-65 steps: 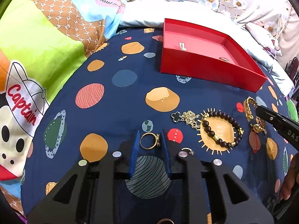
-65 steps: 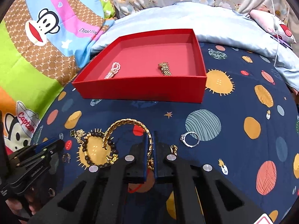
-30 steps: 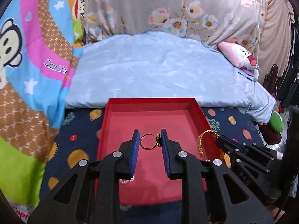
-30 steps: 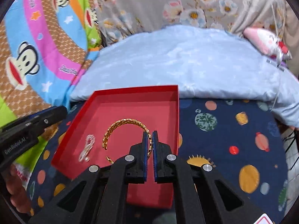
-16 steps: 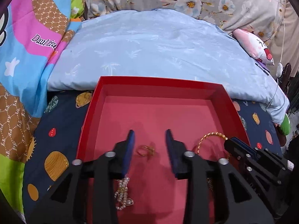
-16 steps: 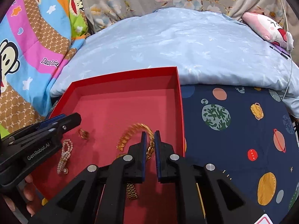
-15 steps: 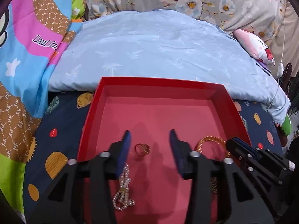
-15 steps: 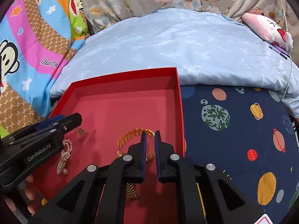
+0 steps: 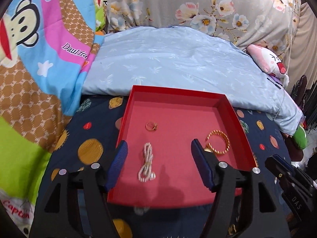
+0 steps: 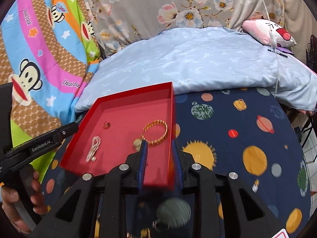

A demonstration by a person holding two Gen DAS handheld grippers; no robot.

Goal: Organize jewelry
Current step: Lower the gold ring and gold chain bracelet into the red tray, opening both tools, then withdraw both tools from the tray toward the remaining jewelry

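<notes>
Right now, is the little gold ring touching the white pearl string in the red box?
Apart. In the left wrist view, bare red floor shows between the gold ring and the pearl string nearer the camera.

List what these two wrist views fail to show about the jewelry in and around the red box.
- Watch-like gold piece, right wrist view: mostly behind the right gripper's finger; in the left wrist view the left gripper's finger covers it.
- Gold ring: too small to read its setting.
- Blurred objects at the right wrist view's bottom edge: unidentifiable.
- Red box near wall: hidden behind both grippers.
</notes>
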